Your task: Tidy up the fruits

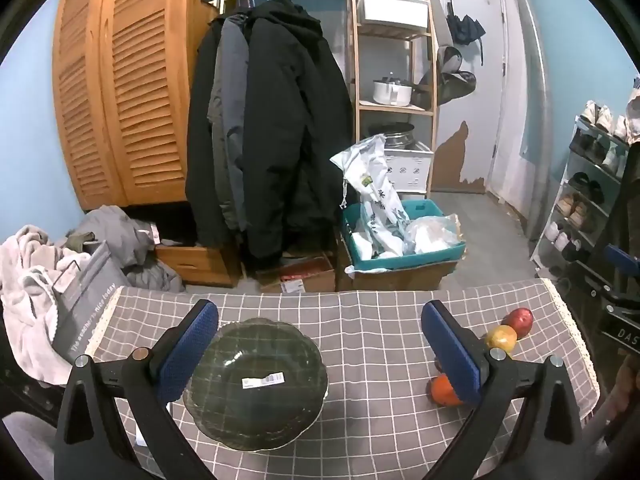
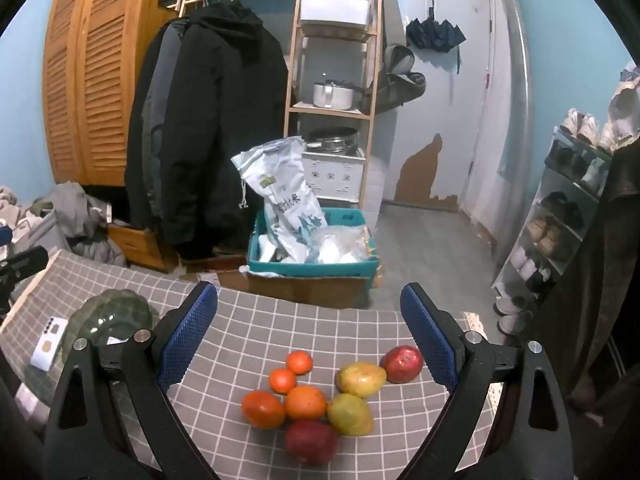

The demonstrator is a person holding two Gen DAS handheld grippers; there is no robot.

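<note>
A dark green glass bowl [image 1: 256, 384] with a white barcode label sits empty on the grey checked tablecloth [image 1: 360, 312], below my open left gripper [image 1: 316, 344]. To its right lie an orange [image 1: 442, 390], a yellow-red mango [image 1: 501, 338] and a red apple [image 1: 518, 320]. In the right wrist view my right gripper [image 2: 308, 332] stands open above a cluster of fruit: several oranges [image 2: 306, 402], two mangoes [image 2: 360, 378], a red apple [image 2: 402, 364] and a dark red fruit [image 2: 312, 440]. The bowl [image 2: 108, 316] shows at the left there.
A white box [image 2: 50, 346] lies left of the bowl. Beyond the table's far edge stand a teal crate [image 2: 312, 268] of bags on a cardboard box, hanging coats [image 1: 272, 140], a wooden shelf [image 1: 394, 80] and a shoe rack [image 2: 560, 216]. A laundry pile [image 1: 36, 280] is at the left.
</note>
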